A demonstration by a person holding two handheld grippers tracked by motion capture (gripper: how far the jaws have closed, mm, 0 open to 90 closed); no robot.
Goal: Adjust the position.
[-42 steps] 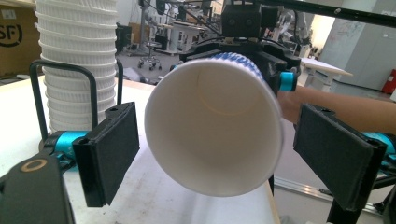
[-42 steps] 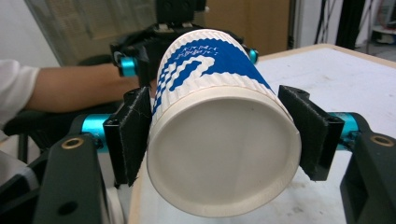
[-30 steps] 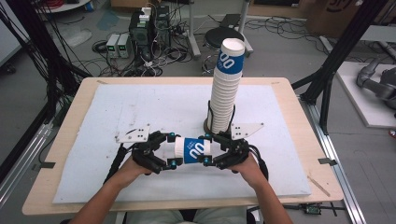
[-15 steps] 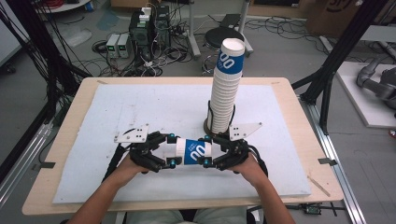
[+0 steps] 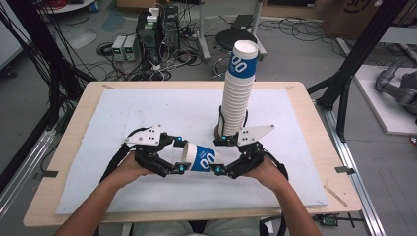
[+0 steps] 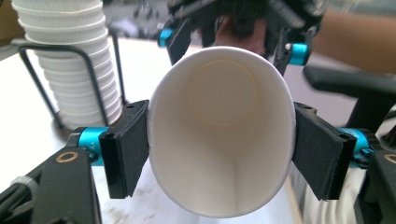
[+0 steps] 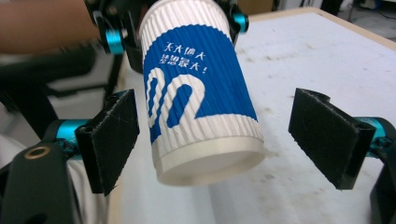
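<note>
A white and blue ribbed paper cup (image 5: 199, 158) lies on its side in the air, low over the white mat, between the two grippers. My left gripper (image 5: 181, 160) is shut on its rim end; its pads (image 6: 125, 151) squeeze the mouth of the cup (image 6: 222, 130) into an oval. My right gripper (image 5: 216, 164) stands open around the cup's base (image 7: 201, 112), its pads (image 7: 112, 135) apart from the cup on both sides. A tall stack of the same cups (image 5: 238, 83) stands upright in a black wire holder behind the hands.
The white mat (image 5: 147, 113) covers most of the wooden table (image 5: 78, 108). The wire holder with the stack (image 6: 70, 70) stands close behind the right gripper. Floor clutter, cables and black frame posts surround the table.
The right gripper has let go of the cup's base and its jaws have opened. The cup has tilted slightly, its base end lower, still held by the left gripper.
</note>
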